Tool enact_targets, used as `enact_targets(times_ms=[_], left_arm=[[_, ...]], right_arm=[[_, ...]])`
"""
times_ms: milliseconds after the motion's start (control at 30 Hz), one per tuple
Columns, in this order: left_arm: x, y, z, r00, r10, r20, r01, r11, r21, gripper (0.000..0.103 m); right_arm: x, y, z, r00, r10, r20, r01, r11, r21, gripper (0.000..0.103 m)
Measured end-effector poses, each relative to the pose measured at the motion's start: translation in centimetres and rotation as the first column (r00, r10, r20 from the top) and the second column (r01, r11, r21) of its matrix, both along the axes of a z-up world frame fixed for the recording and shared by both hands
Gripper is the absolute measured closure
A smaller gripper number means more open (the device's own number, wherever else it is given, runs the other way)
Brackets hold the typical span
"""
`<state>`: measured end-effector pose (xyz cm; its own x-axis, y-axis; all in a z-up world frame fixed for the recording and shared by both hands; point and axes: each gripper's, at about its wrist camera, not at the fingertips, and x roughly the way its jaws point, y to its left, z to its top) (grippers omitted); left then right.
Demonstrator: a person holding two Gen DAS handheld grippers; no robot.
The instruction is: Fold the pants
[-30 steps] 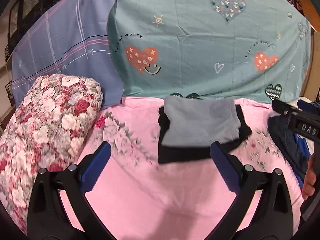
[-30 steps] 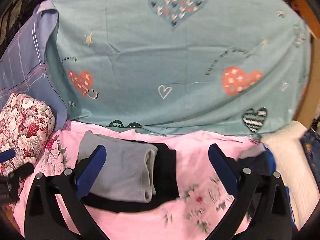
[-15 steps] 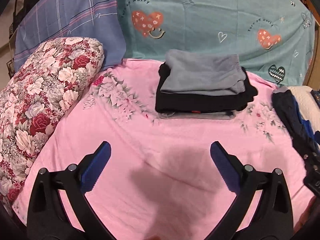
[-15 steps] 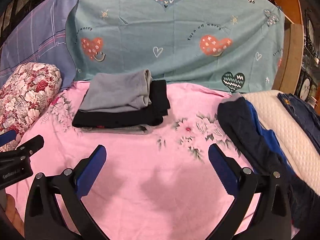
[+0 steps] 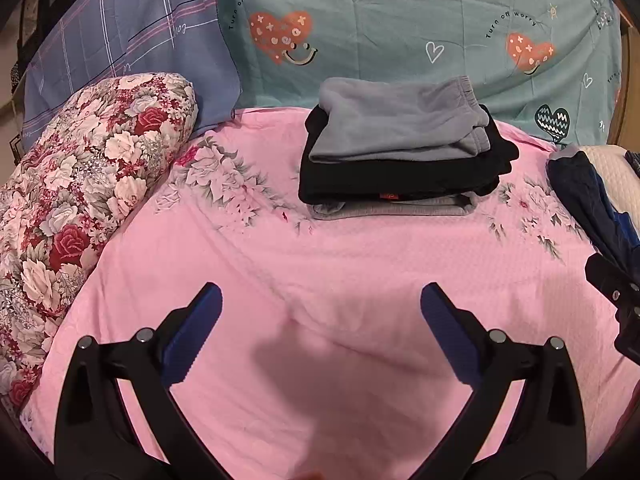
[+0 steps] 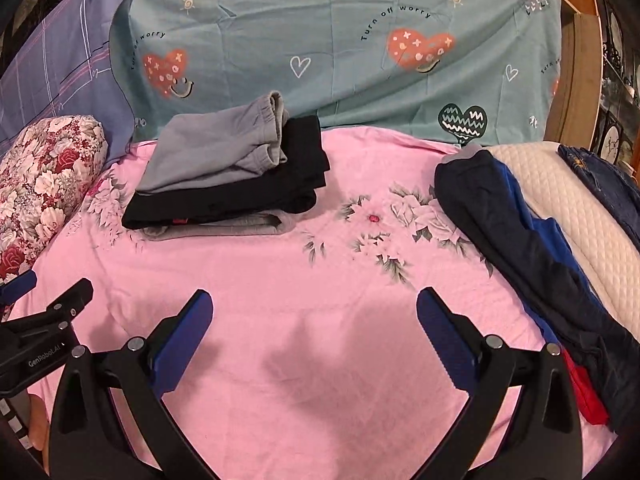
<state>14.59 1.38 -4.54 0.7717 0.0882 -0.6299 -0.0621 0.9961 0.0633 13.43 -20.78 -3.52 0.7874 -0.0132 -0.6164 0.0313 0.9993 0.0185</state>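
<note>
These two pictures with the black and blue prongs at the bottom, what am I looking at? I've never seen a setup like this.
Those prongs are hand-held grippers, one in each of a person's hands, each with a fisheye camera looking along its fingers. One picture is from the left gripper, the other from the right gripper. Both are open and hold nothing. They hover over a pink bedsheet. On it sits a stack of folded pants, grey on top of black. A dark blue garment lies unfolded to the right, a floral quilt roll to the left.

Pink bedspread; folded pants stack
</note>
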Motion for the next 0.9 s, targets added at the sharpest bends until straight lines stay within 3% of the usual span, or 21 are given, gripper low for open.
enact_targets(times_ms=[900], left_arm=[[-0.04,-0.16,-0.45,1.000,0.011,-0.010,-0.011,1.000,0.010,0.002]], right_arm=[[-0.19,-0.07,-0.29,1.000,0.002,-0.016,-0.002,1.000,0.020,0.001]])
